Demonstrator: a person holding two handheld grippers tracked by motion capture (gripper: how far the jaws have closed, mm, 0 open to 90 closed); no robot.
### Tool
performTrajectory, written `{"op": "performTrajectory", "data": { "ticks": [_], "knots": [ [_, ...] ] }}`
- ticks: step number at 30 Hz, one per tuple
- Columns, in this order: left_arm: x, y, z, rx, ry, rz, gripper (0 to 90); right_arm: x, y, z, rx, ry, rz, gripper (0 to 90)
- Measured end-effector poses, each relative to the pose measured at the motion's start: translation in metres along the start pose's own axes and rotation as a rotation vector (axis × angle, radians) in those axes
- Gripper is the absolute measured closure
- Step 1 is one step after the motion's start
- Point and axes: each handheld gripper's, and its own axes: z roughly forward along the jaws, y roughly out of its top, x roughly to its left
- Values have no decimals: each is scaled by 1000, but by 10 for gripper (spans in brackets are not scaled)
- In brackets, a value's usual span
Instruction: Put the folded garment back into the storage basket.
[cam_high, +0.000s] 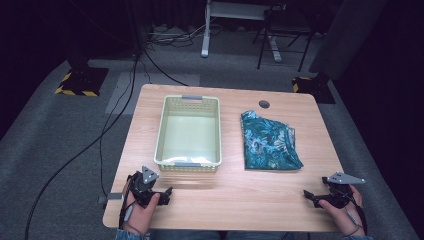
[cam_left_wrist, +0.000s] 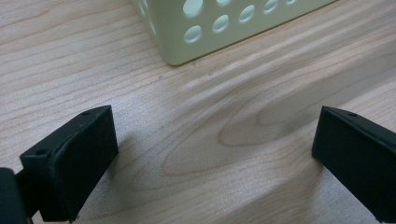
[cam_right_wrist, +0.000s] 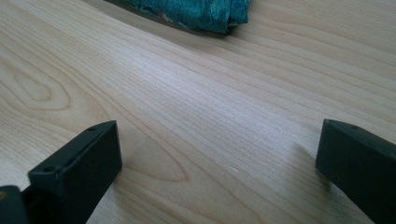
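Note:
A pale yellow perforated basket (cam_high: 188, 131) stands empty on the left half of the wooden table; its near corner (cam_left_wrist: 187, 32) shows in the left gripper view. To its right lies a folded teal patterned cloth (cam_high: 268, 141), whose near edge (cam_right_wrist: 196, 14) appears in the right gripper view. My left gripper (cam_high: 162, 192) rests low at the table's front left, short of the basket, its jaws wide apart (cam_left_wrist: 215, 158) over bare wood. At the front right, near the cloth's near end, my right gripper (cam_high: 310, 196) is open too (cam_right_wrist: 219, 163), with nothing between the jaws.
The table (cam_high: 235, 200) has a round cable hole (cam_high: 264, 104) at the back. Beyond it the grey carpet carries black cables (cam_high: 120, 95), a desk leg (cam_high: 205, 30) and a chair base (cam_high: 280, 45).

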Motion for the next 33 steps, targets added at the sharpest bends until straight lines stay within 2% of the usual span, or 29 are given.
{"op": "performTrajectory", "data": {
  "ticks": [33],
  "knots": [
    [-1, 0, 0, 0, -2, 3, 1, -2, 2, 1, 1, 10, -8, 11]
  ]
}}
